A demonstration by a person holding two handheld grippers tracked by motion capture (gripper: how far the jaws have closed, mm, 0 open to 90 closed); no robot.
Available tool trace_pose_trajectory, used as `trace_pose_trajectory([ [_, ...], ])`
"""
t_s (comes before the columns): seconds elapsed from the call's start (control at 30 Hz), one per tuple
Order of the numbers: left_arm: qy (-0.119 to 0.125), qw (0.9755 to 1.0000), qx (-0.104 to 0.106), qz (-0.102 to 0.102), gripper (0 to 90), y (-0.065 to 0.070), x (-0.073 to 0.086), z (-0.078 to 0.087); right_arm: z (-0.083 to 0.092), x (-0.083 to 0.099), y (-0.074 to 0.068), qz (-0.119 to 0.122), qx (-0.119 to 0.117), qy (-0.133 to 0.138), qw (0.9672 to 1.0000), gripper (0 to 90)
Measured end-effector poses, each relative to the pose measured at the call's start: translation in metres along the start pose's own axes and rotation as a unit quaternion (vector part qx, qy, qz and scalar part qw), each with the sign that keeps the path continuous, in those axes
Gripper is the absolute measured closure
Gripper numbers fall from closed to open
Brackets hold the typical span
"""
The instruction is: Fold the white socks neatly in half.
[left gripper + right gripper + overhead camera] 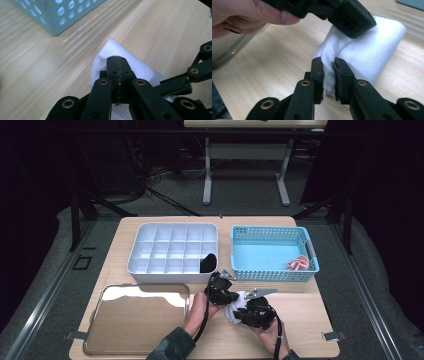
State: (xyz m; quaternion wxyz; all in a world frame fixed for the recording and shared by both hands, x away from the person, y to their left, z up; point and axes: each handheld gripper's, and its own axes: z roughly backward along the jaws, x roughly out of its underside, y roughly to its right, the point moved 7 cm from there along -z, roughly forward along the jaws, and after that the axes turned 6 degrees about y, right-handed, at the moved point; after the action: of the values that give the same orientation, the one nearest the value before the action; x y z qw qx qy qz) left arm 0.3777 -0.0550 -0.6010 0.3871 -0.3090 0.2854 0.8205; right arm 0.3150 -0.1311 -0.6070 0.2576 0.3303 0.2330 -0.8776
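A rolled white cloth (236,306) lies on the wooden table near the front, between my two grippers. My left gripper (231,297) comes at it from the left; in the left gripper view its jaws (116,66) are pressed together with a thin edge of the cloth (140,67) caught between them. My right gripper (242,312) reaches in from the right. In the right gripper view its pads (327,75) pinch a fold at the near end of the cloth (367,52), and the left gripper's tip (352,22) rests on the roll's top.
A white compartment tray (172,251) stands at the back, with a black item (208,263) in its near right cell. To its right is a blue perforated basket (272,255) holding a pink-and-white item (299,264). A clear lid (137,320) lies at the front left.
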Motion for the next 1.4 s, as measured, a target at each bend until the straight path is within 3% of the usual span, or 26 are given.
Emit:
trace_pose_trajectory([
  [0.1, -0.001, 0.9999, -0.011, -0.002, 89.8, -0.001, 0.001, 0.003, -0.002, 0.001, 0.000, 0.011, 0.003, -0.003, 0.9999, 79.4],
  [0.33, 0.006, 1.0000, -0.002, 0.002, 90.0, -0.003, 0.004, 0.003, -0.002, 0.000, 0.001, 0.001, -0.006, -0.006, 1.0000, 77.8],
  [0.5, 0.010, 0.9999, 0.001, 0.000, 90.0, -0.005, 0.005, 0.002, 0.003, -0.003, 0.003, -0.017, -0.047, -0.003, 0.9987, 64.1],
  [0.63, 0.010, 0.9999, -0.002, -0.003, 90.0, -0.005, 0.005, 0.001, 0.016, -0.008, 0.005, -0.014, -0.054, -0.004, 0.9984, 59.3],
  [0.73, 0.011, 0.9999, 0.000, -0.002, 90.0, -0.005, 0.005, 0.001, 0.028, -0.013, 0.012, -0.025, -0.067, 0.013, 0.9974, 65.0],
  [0.8, 0.011, 0.9999, 0.000, -0.002, 90.0, -0.006, 0.005, 0.001, 0.034, -0.018, 0.020, -0.030, -0.061, 0.031, 0.9972, 75.6],
  [0.87, 0.011, 0.9999, -0.005, -0.002, 90.0, -0.006, 0.004, 0.001, 0.032, -0.021, 0.029, -0.021, -0.036, 0.026, 0.9988, 84.4],
  [0.97, 0.012, 0.9999, -0.003, 0.002, 89.9, -0.007, 0.004, 0.002, 0.018, -0.020, 0.033, -0.004, -0.033, 0.002, 0.9994, 89.5],
  [1.1, 0.016, 0.9998, 0.005, 0.006, 89.7, -0.007, 0.004, 0.002, 0.004, -0.011, 0.033, 0.006, -0.033, -0.020, 0.9992, 89.9],
  [1.13, 0.016, 0.9998, 0.002, 0.007, 89.6, -0.007, 0.004, 0.002, 0.003, -0.009, 0.032, 0.006, -0.035, -0.020, 0.9992, 90.0],
  [1.23, 0.021, 0.9993, 0.018, 0.025, 83.3, -0.007, 0.003, 0.003, 0.001, -0.007, 0.029, 0.003, -0.037, -0.014, 0.9992, 90.0],
  [1.4, 0.030, 0.9990, 0.000, 0.033, 72.3, -0.009, 0.002, 0.012, -0.001, -0.007, 0.027, 0.000, -0.034, -0.013, 0.9994, 90.0],
])
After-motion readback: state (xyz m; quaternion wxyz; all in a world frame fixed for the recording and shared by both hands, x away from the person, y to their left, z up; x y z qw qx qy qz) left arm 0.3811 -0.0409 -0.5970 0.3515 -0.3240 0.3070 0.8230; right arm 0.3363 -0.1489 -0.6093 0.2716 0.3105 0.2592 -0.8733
